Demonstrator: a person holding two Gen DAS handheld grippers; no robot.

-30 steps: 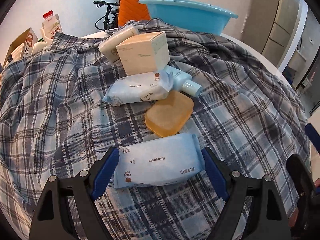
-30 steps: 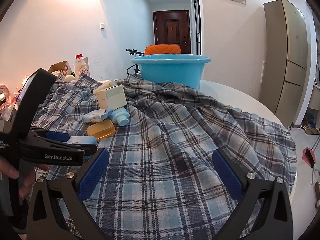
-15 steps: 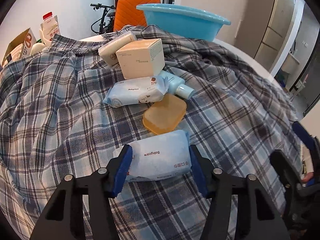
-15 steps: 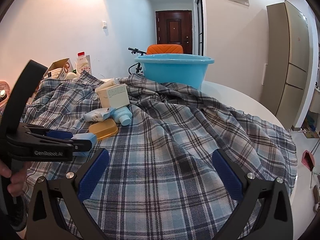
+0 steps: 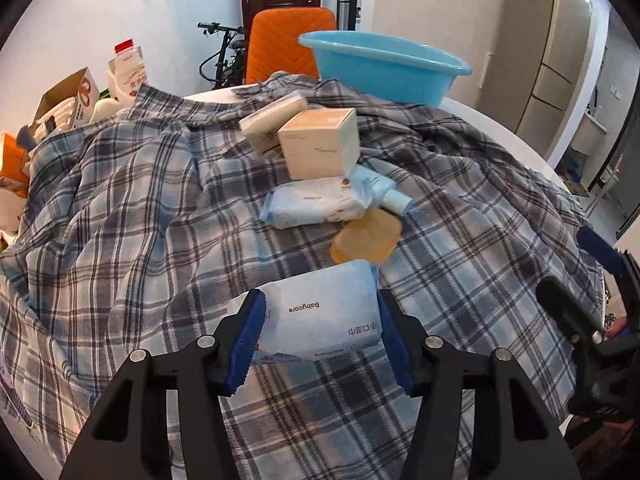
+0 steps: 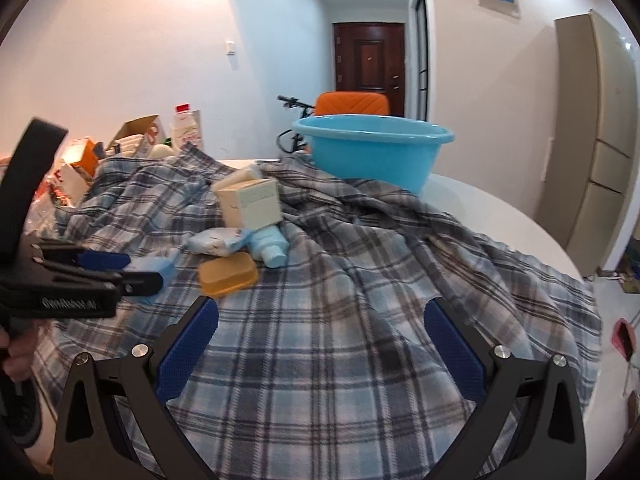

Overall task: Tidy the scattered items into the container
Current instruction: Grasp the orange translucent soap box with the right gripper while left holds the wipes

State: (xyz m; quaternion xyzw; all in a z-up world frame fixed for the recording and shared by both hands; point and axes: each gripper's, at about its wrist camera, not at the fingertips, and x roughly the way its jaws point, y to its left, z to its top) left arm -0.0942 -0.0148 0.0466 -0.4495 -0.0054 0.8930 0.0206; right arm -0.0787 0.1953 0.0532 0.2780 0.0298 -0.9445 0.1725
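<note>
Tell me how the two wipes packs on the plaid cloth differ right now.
The near wipes pack is clamped between the left gripper pads; the far wipes pack lies free on the plaid cloth. The near one sits alone; the far one is tucked against the beige box. Both are pale blue soft packs.

"Babycare" on the wipes pack [image 5: 320, 320]; "GenRobot.ai" on the left claw [image 6: 144, 276].

You see a soft blue-grey plaid cloth [image 5: 120, 208], matt and woven, w/ creases. The pale blue soft-plastic wipes pack [image 5: 320, 316] looks smooth, slightly glossy. The round sky-blue plastic basin [image 6: 372, 148] is shiny. The cream square cardboard box [image 5: 320, 140] is matt; amber translucent plastic soap case [image 5: 366, 236] is satiny.
</note>
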